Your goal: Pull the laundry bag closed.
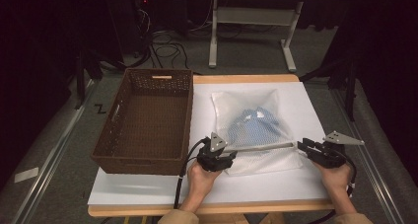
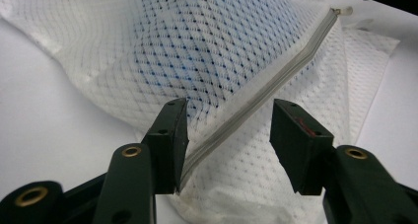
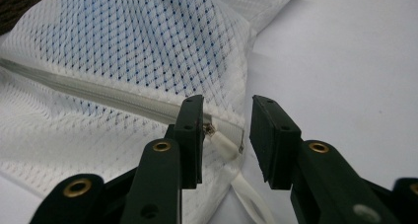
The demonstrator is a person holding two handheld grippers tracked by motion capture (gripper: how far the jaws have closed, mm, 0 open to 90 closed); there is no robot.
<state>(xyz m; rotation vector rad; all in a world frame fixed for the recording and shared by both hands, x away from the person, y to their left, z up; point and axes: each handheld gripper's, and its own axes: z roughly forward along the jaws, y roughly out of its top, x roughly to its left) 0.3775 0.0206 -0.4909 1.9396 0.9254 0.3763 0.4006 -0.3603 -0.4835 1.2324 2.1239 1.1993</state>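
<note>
Now both part-open, left hand-held gripper (image 2: 229, 145) astride zipper (image 2: 276, 86), right hand-held gripper (image 3: 226, 140) around zipper pull (image 3: 224, 147)

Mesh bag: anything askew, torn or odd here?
Nothing damaged. The mesh bag lies on the white table beside the brown basket, zipper closed, blue cloth inside. Only its near edge is rumpled and slightly lifted. Left gripper and right gripper are open at the zipper's ends.

place: I read it as a lab recording bay
cues: dark curtains around, cables (image 1: 167, 49) on far floor, white-legged desk (image 1: 254, 24) behind
</note>
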